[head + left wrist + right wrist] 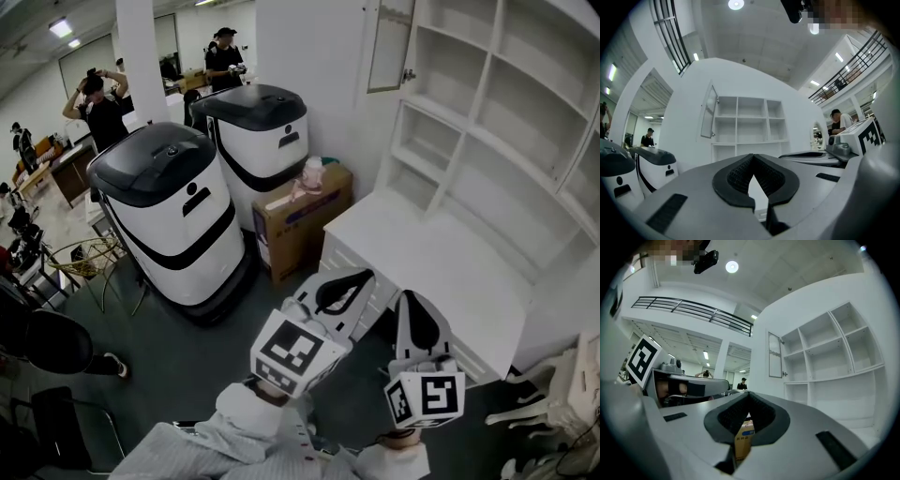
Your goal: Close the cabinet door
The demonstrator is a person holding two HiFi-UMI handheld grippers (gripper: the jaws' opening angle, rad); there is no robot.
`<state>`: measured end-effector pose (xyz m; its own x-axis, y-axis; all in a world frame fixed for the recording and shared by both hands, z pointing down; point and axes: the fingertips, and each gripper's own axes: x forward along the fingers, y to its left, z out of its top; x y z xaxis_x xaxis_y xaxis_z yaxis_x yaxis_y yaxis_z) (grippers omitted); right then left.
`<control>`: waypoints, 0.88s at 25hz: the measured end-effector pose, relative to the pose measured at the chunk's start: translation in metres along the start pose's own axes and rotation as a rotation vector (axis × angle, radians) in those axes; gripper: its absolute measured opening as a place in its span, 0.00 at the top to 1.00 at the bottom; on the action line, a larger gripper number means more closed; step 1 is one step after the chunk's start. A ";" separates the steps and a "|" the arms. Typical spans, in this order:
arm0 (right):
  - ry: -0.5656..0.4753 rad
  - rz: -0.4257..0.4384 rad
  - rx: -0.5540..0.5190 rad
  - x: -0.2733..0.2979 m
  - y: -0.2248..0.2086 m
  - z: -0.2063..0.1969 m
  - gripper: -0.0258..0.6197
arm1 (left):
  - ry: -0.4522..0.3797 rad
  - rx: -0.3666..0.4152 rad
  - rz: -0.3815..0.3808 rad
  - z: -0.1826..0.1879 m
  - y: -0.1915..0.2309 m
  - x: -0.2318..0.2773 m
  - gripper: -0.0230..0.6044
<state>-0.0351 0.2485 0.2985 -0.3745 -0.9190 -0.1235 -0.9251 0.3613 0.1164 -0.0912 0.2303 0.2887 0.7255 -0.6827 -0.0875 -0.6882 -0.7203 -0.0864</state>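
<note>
The white cabinet with open shelves stands at the right. Its narrow glazed door hangs swung open at the cabinet's upper left, also seen in the left gripper view and the right gripper view. Both grippers are held low in front of the cabinet's base, well short of the door. My left gripper is shut with nothing in it. My right gripper sits beside it, its pads meeting at the tips, empty.
A white counter juts from the cabinet base just ahead of the grippers. A cardboard box and two white-and-black machines stand to the left. A white chair is at lower right. People stand far back left.
</note>
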 end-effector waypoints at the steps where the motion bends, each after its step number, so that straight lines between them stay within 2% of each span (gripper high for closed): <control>1: 0.001 0.000 0.000 0.006 -0.005 -0.001 0.94 | -0.002 -0.002 0.002 -0.001 0.005 0.006 0.95; 6: 0.007 -0.002 -0.005 0.049 -0.024 -0.007 0.94 | -0.004 -0.014 0.004 -0.006 0.041 0.042 0.95; 14: -0.003 -0.016 -0.033 0.140 -0.050 -0.011 0.94 | -0.028 -0.012 0.016 -0.008 0.125 0.101 0.95; 22: -0.011 -0.051 -0.034 0.223 -0.071 -0.022 0.94 | -0.030 -0.005 -0.008 -0.018 0.197 0.151 0.95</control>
<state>-0.0512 0.0147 0.2848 -0.3281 -0.9341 -0.1410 -0.9404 0.3088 0.1426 -0.1174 -0.0171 0.2761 0.7306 -0.6728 -0.1168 -0.6822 -0.7266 -0.0819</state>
